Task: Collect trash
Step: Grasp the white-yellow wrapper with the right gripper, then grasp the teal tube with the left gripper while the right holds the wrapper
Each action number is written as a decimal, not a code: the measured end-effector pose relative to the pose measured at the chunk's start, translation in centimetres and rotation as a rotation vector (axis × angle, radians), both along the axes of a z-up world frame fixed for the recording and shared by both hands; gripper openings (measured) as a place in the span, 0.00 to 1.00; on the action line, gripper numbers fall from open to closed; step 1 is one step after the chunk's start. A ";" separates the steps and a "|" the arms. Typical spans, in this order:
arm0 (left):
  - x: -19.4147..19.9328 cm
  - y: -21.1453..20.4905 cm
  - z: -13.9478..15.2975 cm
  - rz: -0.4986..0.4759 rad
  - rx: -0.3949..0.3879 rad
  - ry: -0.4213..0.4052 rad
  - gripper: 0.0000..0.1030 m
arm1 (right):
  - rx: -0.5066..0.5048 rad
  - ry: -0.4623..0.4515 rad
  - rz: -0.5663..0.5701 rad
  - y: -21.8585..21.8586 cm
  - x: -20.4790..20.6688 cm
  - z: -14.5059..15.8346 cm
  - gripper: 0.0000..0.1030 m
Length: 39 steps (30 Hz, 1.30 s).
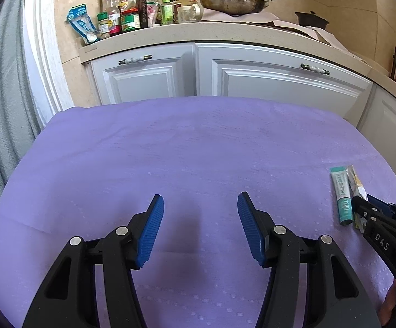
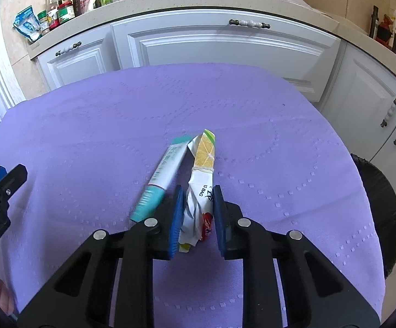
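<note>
Wrapper sits pinched between your right gripper pads, long axis toward 12 o'clock; tube lies alongside at 10 o'clock; left gripper half-open, empty.

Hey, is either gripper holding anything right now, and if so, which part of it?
The right gripper is shut on the rolled-up wrapper, at its crumpled near end. The left gripper is open and holds nothing.
</note>
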<state>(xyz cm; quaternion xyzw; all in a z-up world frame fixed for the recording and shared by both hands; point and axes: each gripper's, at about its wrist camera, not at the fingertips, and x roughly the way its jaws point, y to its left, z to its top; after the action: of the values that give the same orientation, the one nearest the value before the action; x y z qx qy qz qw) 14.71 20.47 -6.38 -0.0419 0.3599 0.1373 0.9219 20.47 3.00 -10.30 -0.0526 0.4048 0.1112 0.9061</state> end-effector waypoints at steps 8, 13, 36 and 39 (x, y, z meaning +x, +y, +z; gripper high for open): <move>0.5 -2.1 0.0 -0.044 -0.007 0.005 0.54 | 0.006 -0.022 -0.036 -2.2 0.0 0.4 0.19; 0.9 -4.2 0.1 -0.078 -0.009 0.006 0.54 | 0.003 -0.040 -0.075 -4.5 0.1 0.8 0.19; 5.3 -13.7 -1.3 -0.204 0.009 0.063 0.56 | 0.039 -0.049 -0.165 -13.1 0.4 0.8 0.19; 6.1 -13.8 -1.9 -0.210 -0.003 0.092 0.56 | 0.045 -0.045 -0.162 -13.5 0.6 0.7 0.19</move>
<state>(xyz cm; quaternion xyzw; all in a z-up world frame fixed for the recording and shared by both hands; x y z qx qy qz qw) 20.77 6.68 -8.23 0.0009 0.4045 0.0411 0.9136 21.02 -10.47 -9.65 -0.0018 0.3848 0.0451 0.9219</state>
